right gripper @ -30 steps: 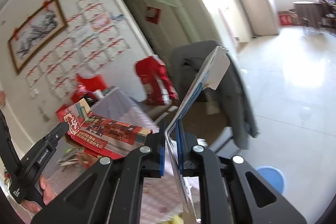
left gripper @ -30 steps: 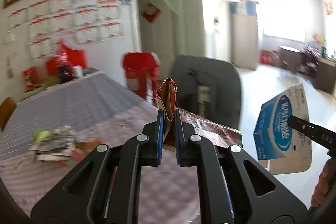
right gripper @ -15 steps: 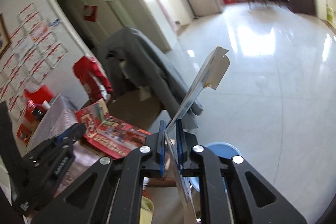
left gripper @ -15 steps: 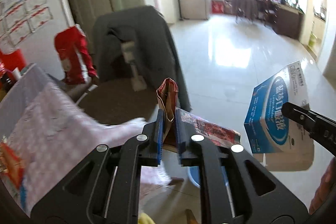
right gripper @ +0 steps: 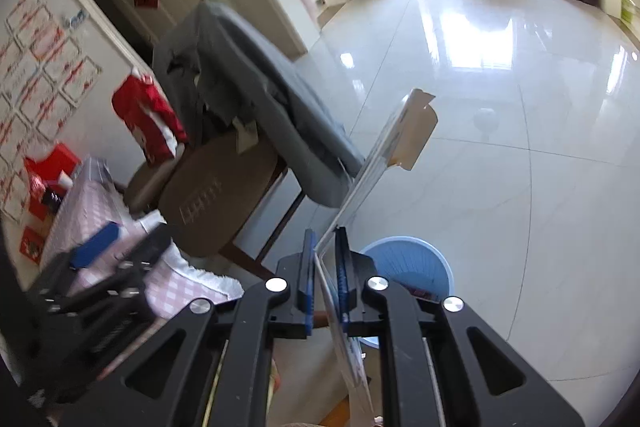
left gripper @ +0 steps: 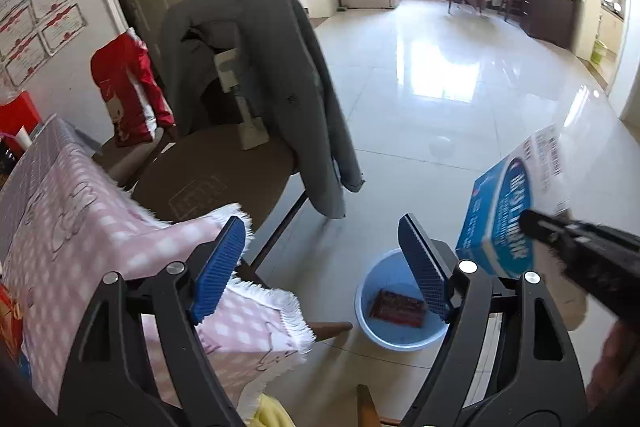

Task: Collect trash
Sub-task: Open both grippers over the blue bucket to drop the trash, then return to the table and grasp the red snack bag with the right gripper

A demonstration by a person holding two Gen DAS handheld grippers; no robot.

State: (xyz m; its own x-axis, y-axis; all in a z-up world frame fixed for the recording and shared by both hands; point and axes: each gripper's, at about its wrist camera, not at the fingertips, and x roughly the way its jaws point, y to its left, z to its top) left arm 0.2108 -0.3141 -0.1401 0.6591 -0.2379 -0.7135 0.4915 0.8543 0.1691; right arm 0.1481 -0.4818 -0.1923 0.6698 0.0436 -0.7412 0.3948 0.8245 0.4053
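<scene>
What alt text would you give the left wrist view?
The left claw is opening with nothing between its blue pads, above a blue bin on the tiled floor that holds a red packet. At right, the right claw grips a blue box; a grey coat drapes a chair behind.

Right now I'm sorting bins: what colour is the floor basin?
Light blue basin, clearest in the left wrist view.

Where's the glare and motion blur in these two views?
Left wrist: window glare on the floor tiles; the right hand-held gripper smeared. Right wrist: same floor glare; the left hand-held gripper badly blurred, its jaws opening and empty.
</scene>
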